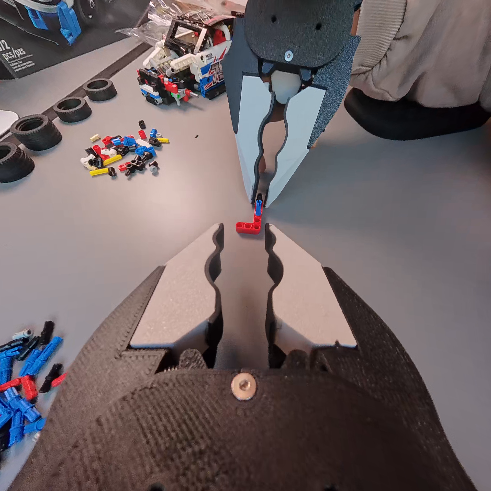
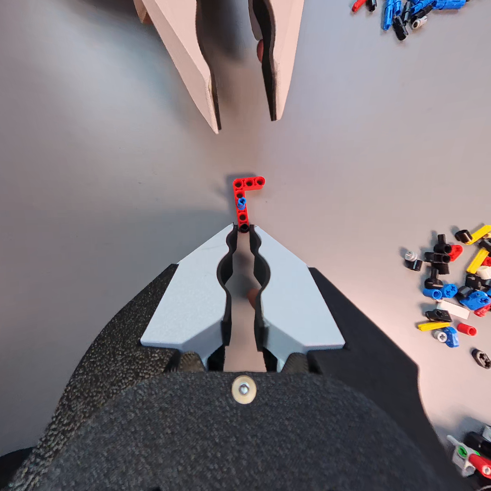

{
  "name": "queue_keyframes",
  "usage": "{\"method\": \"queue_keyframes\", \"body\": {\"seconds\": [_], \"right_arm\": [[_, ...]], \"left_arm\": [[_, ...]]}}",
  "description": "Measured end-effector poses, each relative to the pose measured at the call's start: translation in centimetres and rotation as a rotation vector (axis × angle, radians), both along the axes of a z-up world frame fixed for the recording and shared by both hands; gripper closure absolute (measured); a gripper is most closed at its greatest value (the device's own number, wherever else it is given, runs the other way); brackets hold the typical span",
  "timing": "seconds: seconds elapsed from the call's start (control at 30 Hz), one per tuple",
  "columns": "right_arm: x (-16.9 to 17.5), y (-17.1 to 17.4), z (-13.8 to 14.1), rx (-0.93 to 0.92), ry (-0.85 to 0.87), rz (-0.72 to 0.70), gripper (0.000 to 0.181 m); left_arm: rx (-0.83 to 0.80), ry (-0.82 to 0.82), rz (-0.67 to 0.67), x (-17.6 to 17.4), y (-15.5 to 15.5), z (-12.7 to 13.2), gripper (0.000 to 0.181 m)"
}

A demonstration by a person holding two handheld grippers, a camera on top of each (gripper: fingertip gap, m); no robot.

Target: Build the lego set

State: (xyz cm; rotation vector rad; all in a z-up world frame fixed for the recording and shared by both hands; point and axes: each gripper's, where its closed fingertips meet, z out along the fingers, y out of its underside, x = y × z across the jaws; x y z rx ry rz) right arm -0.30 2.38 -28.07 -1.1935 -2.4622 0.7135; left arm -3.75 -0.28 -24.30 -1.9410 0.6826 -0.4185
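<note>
Right wrist view: the right gripper (image 2: 243,228) has its jaws clenched on the near end of a red L-shaped beam (image 2: 242,196), fingertips pinching the last hole of the long arm. A black pin sits in that gripped end, right between the tips. A blue pin (image 2: 241,202) stands in a hole midway along the long arm. The beam's short arm, 3 holes, turns off at the far end and lies flat on the grey table (image 2: 106,159).

The left gripper (image 2: 245,125) comes in from the top, jaws released, with a clear gap between the 2 tips. It stands apart from the beam, touching nothing.

Left wrist view: the left gripper (image 1: 244,228) is parted, empty, its tips just beside the corner of the beam (image 1: 249,227); whether the right-hand tip brushes the red corner, cannot tell. Opposite, the right gripper (image 1: 259,203) is angled down onto the beam's far end.

Farther out: a loose pile of small mixed parts (image 1: 125,152), red, blue, black, yellow, white. A second heap of mostly blue pins (image 1: 21,382) at the lower left edge, blurred. 4 black tyres (image 1: 73,109) in a row at the left. Behind them, a partly built white, blue and red car (image 1: 183,71) beside a dark box (image 1: 39,32). A person's beige sleeve (image 1: 425,47) behind the right gripper.
</note>
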Motion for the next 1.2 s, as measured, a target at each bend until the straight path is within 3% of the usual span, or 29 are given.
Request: {"method": "queue_keyframes", "body": {"seconds": [0.17,0.37,0.43,0.6,1.03,1.2], "right_arm": [[-0.3,0.3,2.6,-0.095,0.136,-0.020,0.154],[-1.4,3.7,11.3,-0.369,0.648,-0.261,0.142],[-1.0,5.2,12.8,-0.460,0.784,-0.377,0.140],[0.5,6.7,11.4,-0.418,0.887,-0.548,0.148],[0.5,7.8,11.2,-0.300,0.913,-0.560,0.159],[0.2,8.3,10.6,-0.254,0.908,-0.590,0.161]], "left_arm": [[0.061,-0.024,0.059,-0.7,0.6,1.0,0.149],[0.143,-0.083,0.167,-2.7,1.4,2.8,0.153],[0.172,-0.099,0.208,-3.5,1.6,3.4,0.155],[0.227,-0.115,0.326,-5.8,2.0,4.3,0.153],[0.330,-0.148,0.520,-10.3,3.9,5.7,0.155],[0.434,-0.146,0.610,-13.2,8.3,10.5,0.165]]}}
